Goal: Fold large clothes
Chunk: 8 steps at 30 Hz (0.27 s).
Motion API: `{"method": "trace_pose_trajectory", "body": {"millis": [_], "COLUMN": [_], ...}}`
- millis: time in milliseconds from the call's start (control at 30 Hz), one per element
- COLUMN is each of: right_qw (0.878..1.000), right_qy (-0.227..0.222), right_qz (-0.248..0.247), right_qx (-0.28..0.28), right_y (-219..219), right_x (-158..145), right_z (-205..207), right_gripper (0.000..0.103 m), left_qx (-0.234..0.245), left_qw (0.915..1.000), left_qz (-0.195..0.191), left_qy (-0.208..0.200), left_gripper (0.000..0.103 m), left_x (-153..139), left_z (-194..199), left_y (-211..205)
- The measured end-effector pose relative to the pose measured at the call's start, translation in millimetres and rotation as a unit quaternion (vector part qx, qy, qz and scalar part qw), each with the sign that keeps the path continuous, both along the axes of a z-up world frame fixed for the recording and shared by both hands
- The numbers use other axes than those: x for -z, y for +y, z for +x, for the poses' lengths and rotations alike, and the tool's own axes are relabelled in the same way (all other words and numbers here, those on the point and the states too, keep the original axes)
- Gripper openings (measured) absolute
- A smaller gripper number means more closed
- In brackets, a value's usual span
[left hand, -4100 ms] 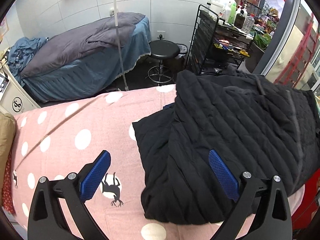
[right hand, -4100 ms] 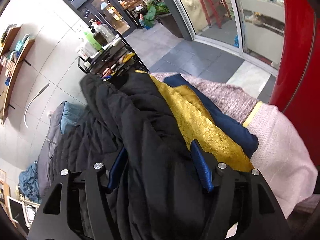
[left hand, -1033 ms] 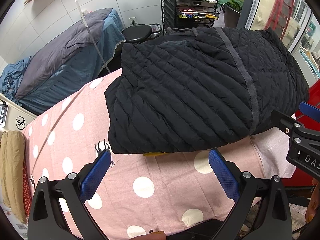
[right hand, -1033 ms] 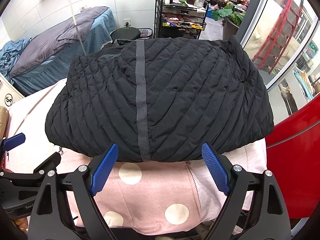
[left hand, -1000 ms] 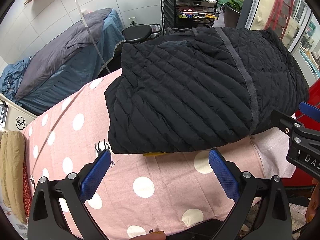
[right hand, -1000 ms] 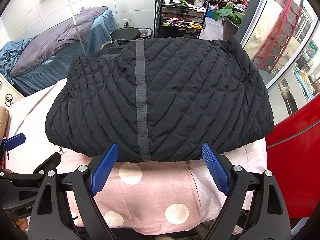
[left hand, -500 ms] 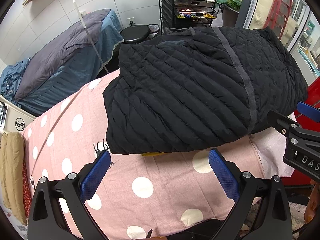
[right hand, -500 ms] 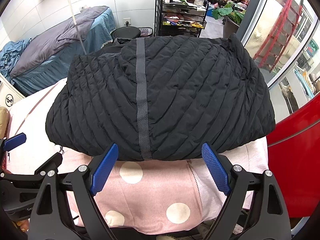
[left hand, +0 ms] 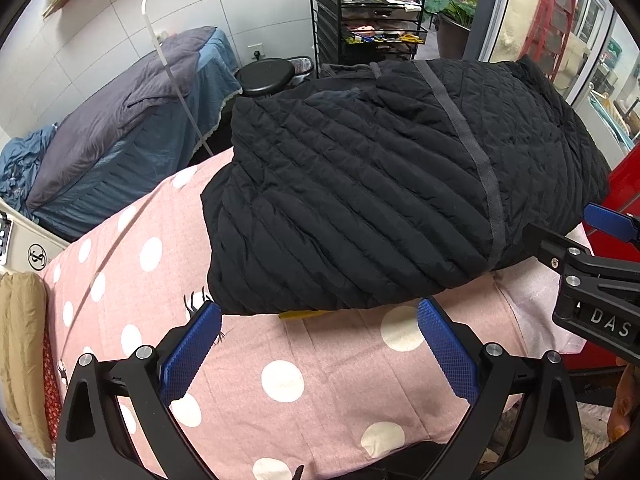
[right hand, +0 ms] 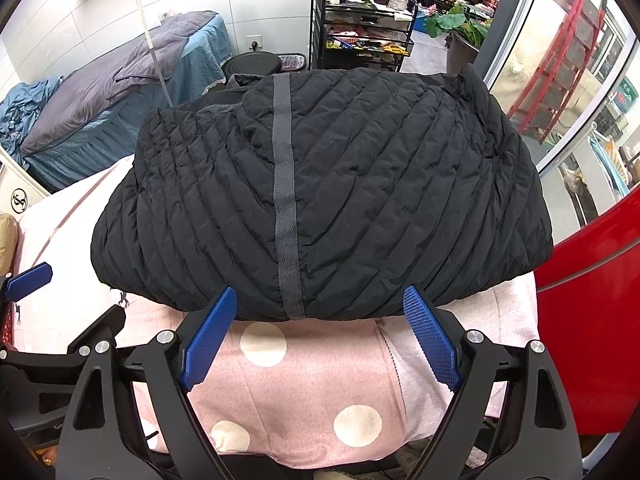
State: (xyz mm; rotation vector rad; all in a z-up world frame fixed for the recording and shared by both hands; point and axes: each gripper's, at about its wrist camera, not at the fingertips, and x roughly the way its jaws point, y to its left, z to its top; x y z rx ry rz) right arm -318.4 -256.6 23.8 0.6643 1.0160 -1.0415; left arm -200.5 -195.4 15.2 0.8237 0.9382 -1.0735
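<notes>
A black quilted jacket (left hand: pixel 380 184) (right hand: pixel 320 200) lies folded into a thick bundle on a pink polka-dot cover (left hand: pixel 280 376) (right hand: pixel 304 396). A grey tape stripe (right hand: pixel 285 200) runs down its top. A sliver of yellow cloth (left hand: pixel 304 314) peeks out under its near edge. My left gripper (left hand: pixel 320 320) hangs open just short of the jacket's near edge, holding nothing. My right gripper (right hand: pixel 320 308) is open too, its blue fingertips (right hand: pixel 416 304) level with the jacket's front edge, empty. Each gripper shows at the side of the other's view.
Behind the jacket stand a black stool (left hand: pixel 264 78), a black wire cart (right hand: pixel 360 36) with bottles, and a bed with grey and blue covers (left hand: pixel 132 120). A white lamp arm (left hand: pixel 160 20) rises at the back. A red panel (right hand: pixel 592 300) is at the right.
Four seconds ago both grippers were among the loose jacket; since then they came off it and it lies folded. Over the last second nothing has visibly moved.
</notes>
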Motion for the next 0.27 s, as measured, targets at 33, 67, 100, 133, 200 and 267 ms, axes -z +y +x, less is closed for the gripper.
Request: {"method": "trace_pose_trajectory", "body": {"millis": [33,67,100,133,200,267], "right_qw": [1.000,1.000,1.000,1.000,1.000,1.000], "right_qy": [0.000,-0.001,0.000,0.000,-0.001,-0.001], "right_qz": [0.000,-0.001,-0.001,-0.001,0.000,0.000], "right_qx": [0.000,0.000,0.000,0.000,0.000,0.000], "right_y": [0.2,0.0,-0.4,-0.1,0.0,-0.4], "right_x": [0.0,0.1,0.4,0.7,0.5,0.5], "right_z": [0.2,-0.1,0.0,0.5,0.2,0.1], "right_gripper": [0.085,0.085,0.085,0.085,0.085,0.085], "left_qx": [0.001,0.001,0.001,0.000,0.000,0.000], "left_qw": [1.0000,1.0000,1.0000,1.0000,1.0000,1.0000], "left_qz": [0.001,0.001,0.001,0.001,0.002,0.001], "left_qy": [0.000,0.000,0.001,0.001,0.003,0.002], "left_gripper": [0.096,0.096,0.096,0.096,0.096,0.096], "left_x": [0.3,0.5,0.7,0.8,1.0,0.6], "left_z": [-0.2,-0.4,-0.2,0.1,0.3,-0.3], "left_y": [0.4,0.7,0.7,0.8,1.1,2.0]}}
